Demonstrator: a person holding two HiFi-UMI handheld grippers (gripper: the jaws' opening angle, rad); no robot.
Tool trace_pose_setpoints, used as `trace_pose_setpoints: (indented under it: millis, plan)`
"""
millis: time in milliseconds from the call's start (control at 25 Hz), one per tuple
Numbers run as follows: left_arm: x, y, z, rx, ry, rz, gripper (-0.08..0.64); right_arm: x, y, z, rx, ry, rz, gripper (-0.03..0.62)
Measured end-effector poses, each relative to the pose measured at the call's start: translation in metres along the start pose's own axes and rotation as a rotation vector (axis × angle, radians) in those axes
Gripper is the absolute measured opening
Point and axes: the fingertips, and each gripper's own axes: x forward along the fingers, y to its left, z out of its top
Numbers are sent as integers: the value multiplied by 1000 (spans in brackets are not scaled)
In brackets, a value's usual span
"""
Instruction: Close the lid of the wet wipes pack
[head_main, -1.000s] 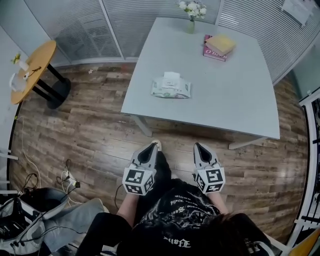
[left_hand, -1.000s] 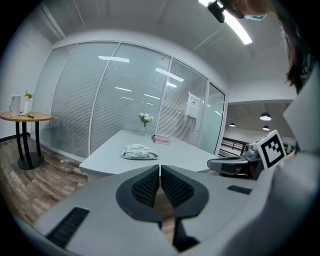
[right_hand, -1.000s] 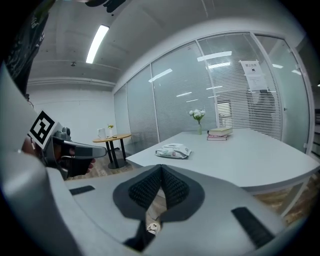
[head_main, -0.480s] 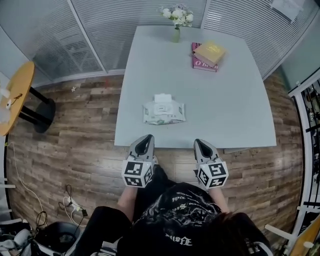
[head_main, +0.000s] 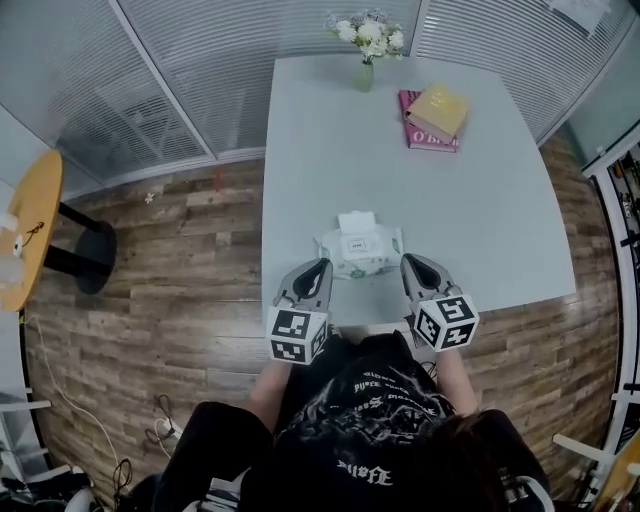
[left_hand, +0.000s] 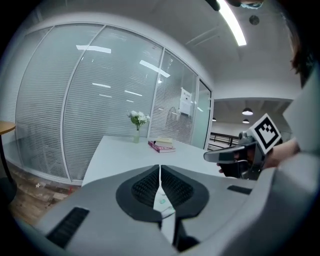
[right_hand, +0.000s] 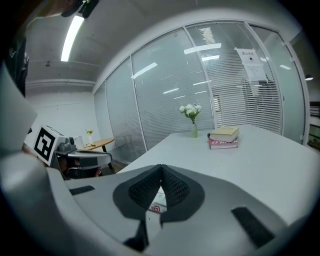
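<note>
Step in hand: approach, by my reading. No contact with the pack yet.

- Wet wipes pack (head_main: 360, 254) lies flat on the grey table (head_main: 490, 200), close to the table's near edge and roughly mid-width. The white lid (head_main: 357, 222) is folded out on the pack's far side, toward the table's middle, so I judge it open.
- Left gripper (head_main: 320, 266): fingers pressed together, nothing pinched. It is over the table's near edge, tips just beside the pack's left end, apart from it.
- Right gripper (head_main: 410, 262): fingers pressed together too, nothing between them. It is also at the table's near edge, tips just beside the pack's right end. I can't tell whether it brushes the wrapper.
- So the pack sits between the two pairs of tips and slightly beyond them, further onto the table. Each gripper view shows only a sliver of printed wrapper under its closed tips.
- Other items on the table: vase of white flowers (head_main: 366, 70) at the far edge, two stacked books (head_main: 435, 112) toward the far right corner. Both are well apart from the pack.

Next move, as I judge it: carry one closed gripper over the pack to the lid, tip the flap back toward the near edge and press it down on the opening. The other gripper may need to rest on the wrapper, since a soft pack could slide on the smooth tabletop.
</note>
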Motion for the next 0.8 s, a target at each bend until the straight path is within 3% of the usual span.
trace_pose_setpoints:
  millis: [240, 520, 800]
  plan:
    - [13, 10, -8, -2, 52, -27, 12, 35, -12, 28, 28, 17, 19, -2]
    - [26, 18, -16, -55, 83, -10, 12, 84, -33, 28, 27, 175, 101, -2]
    - [38, 27, -19, -82, 105, 30, 12, 123, -41, 29, 47, 265, 180, 1]
